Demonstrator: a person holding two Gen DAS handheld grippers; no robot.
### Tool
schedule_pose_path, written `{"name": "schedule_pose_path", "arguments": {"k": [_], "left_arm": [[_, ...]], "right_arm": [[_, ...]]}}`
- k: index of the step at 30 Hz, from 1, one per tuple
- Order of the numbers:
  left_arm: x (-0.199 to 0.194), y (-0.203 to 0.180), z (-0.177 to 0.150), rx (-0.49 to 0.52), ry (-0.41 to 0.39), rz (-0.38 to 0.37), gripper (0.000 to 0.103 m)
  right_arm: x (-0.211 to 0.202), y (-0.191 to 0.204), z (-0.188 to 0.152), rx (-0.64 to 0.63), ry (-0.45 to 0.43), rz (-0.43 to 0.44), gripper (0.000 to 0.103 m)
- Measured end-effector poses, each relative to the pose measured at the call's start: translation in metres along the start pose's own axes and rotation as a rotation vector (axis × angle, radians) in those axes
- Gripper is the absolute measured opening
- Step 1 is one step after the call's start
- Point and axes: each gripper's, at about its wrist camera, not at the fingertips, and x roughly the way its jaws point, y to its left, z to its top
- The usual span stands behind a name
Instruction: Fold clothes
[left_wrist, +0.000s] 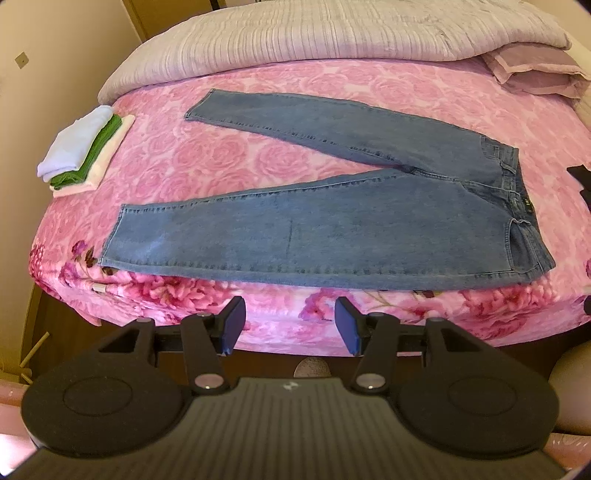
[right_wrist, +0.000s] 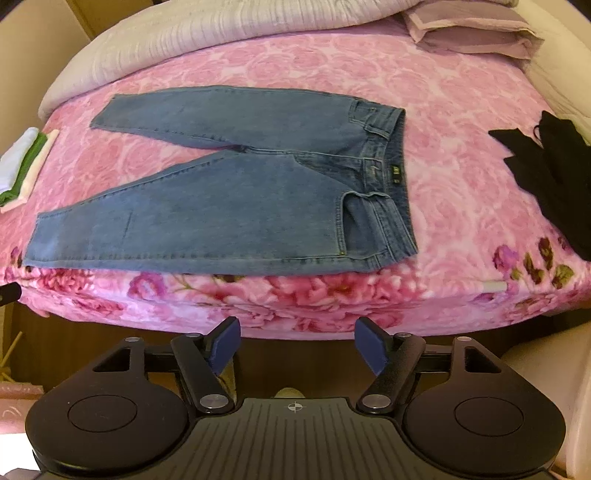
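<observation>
Jeans (left_wrist: 332, 221) lie spread flat on the pink rose-patterned blanket (left_wrist: 229, 155) of a bed, just ahead of both grippers, with the two legs splayed apart toward the left and the waistband to the right; the nearer leg runs along the bed's front edge. The left gripper (left_wrist: 290, 325) hovers short of that edge, its blue pads parted with nothing between them, touching no cloth. The right gripper (right_wrist: 297, 345) hangs likewise in front of the bed edge, jaws spread wider, empty, apart from the jeans (right_wrist: 236, 192). No container shows in either view; the nearest thing to one is a small stack of folded clothes (left_wrist: 85, 147), white over green over cream, resting on the blanket far ahead and to the left of the left gripper. A crumpled black garment (right_wrist: 546, 166) lies ahead and to the right of the right gripper, well apart from the jeans. Beyond the jeans, a lilac quilt (left_wrist: 295, 33) and folded lilac bedding (right_wrist: 469, 33) sit heaped.
</observation>
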Motion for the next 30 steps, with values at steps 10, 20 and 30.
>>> {"name": "schedule_pose_path", "arguments": {"k": [10,20,30], "left_arm": [[-0.004,-0.002,0.005,0.009,-0.008,-0.003,0.049],[-0.006,0.009,0.004,-0.034,-0.011,0.004,0.049],[0.004,0.027,0.017,-0.063,-0.02,-0.002,0.049]], "right_arm": [[0.001,0.008,0.001,-0.014,0.005,0.018,0.074],[0.001,0.015,0.011,-0.031,-0.007,0.021,0.074],[0.004,0.023,0.03,-0.033,-0.025,0.014,0.074]]}}
